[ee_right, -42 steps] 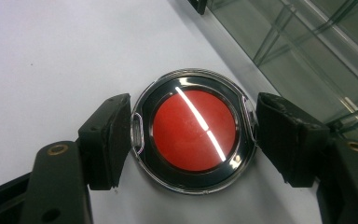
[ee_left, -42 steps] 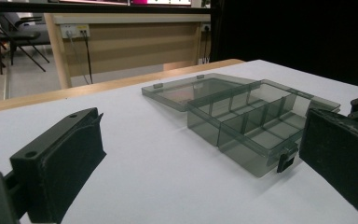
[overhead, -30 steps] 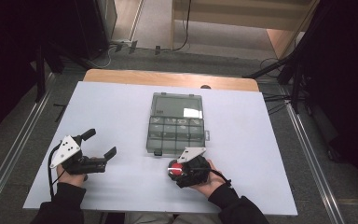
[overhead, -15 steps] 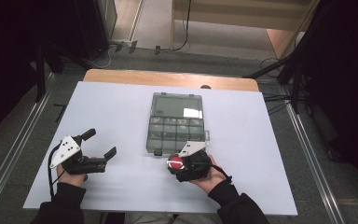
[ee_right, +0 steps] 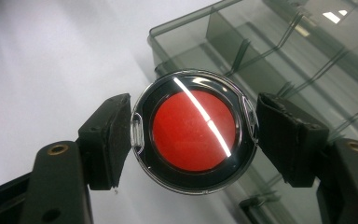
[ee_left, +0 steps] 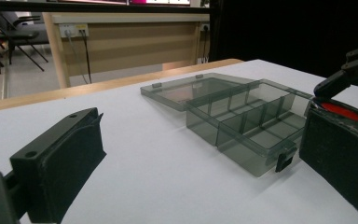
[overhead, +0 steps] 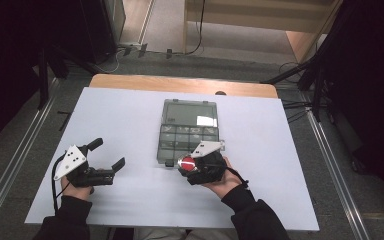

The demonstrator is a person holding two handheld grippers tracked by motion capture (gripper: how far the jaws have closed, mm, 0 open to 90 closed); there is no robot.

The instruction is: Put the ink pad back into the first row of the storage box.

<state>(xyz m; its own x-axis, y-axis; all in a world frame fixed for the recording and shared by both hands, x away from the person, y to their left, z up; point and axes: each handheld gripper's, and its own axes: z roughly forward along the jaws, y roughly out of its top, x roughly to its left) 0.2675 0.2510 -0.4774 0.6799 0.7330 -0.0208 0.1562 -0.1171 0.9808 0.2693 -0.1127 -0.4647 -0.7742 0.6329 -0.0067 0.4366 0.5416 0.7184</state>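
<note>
Round case: clear plastic shell, black ring, red disc centre, small tabs at 3 and 9 o'clock, w/ a white glare streak across it. The right gripper jaws clamp it at those two sides. In the high view the case sits at the 6 o'clock edge of the smoky grey organiser box, lid flat open toward 12 o'clock, on the white table.

The right gripper view gives the case's detail; the high view gives only a red dot. The left gripper view shows the box's dividers and latch side-on. The left gripper, at 9 o'clock of the box, jaws spread, nothing btw them.
</note>
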